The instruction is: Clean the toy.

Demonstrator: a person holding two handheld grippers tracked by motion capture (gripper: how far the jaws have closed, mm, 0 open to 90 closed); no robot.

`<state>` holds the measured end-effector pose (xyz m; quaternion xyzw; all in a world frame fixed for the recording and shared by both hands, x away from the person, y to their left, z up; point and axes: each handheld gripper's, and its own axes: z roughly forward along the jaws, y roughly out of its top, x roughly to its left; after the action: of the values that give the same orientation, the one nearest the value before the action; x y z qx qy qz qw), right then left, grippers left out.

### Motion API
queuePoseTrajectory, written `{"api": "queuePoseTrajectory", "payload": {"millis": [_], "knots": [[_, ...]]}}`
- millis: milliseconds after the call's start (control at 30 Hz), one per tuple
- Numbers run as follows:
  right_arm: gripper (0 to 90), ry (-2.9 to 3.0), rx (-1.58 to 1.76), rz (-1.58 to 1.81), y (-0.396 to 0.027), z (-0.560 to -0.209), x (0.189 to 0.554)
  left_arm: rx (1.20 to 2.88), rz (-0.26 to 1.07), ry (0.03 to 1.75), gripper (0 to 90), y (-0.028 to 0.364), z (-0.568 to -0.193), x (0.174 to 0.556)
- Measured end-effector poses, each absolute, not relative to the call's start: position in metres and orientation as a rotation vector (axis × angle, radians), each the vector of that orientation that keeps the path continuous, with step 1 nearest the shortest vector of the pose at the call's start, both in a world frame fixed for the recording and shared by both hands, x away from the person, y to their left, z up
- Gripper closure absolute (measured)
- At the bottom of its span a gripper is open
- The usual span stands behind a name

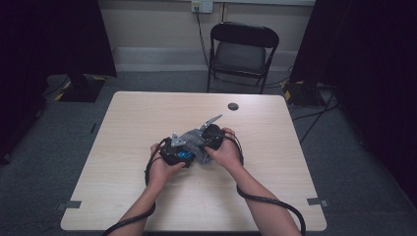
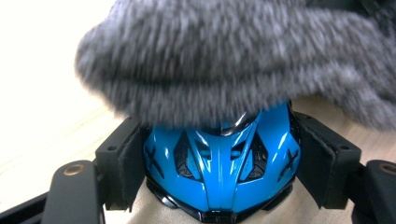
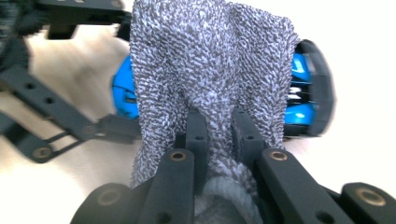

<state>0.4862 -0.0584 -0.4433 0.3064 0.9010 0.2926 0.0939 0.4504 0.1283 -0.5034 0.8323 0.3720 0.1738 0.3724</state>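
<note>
Where the pale wood-grain worktop (image 1: 123, 196) stands on a grey carpeted floor (image 1: 354, 167), both hands meet near its middle. A small dark round disc (image 1: 233, 106) lies on the far part of the worktop, well apart from the hands. Beyond the far edge stands a black folding chair (image 1: 243, 51) against a light wall, with a socket (image 1: 202, 6) and a cable hanging from it. Dark curtains (image 1: 54, 39) close the room at left and right, and bits of grey tape (image 1: 70, 204) mark the near corners of the worktop.

The left tool (image 2: 219, 172) is clamped on a glossy blue toy car (image 2: 219, 168), its two black pads pressing the car's sides just above the wood. The right tool (image 3: 219, 135) has its jaws pinched together on a fold of grey terry cloth (image 3: 210, 60), which drapes over the car and hides its middle; blue shows at both sides of the cloth in the right gripper view. In the high view the car (image 1: 184, 156) sits between the hands, with the cloth (image 1: 193, 140) just beyond it. Black cables (image 1: 275, 204) trail back off the near edge.
</note>
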Motion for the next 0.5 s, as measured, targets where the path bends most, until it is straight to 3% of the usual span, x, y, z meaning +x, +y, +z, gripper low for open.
{"api": "queuePoseTrajectory", "payload": {"millis": [500], "knots": [[80.1,2.58,1.025,0.85,-0.074,-0.443,0.504,2.133,0.444,0.953,25.5,0.128,-0.503,0.451]]}}
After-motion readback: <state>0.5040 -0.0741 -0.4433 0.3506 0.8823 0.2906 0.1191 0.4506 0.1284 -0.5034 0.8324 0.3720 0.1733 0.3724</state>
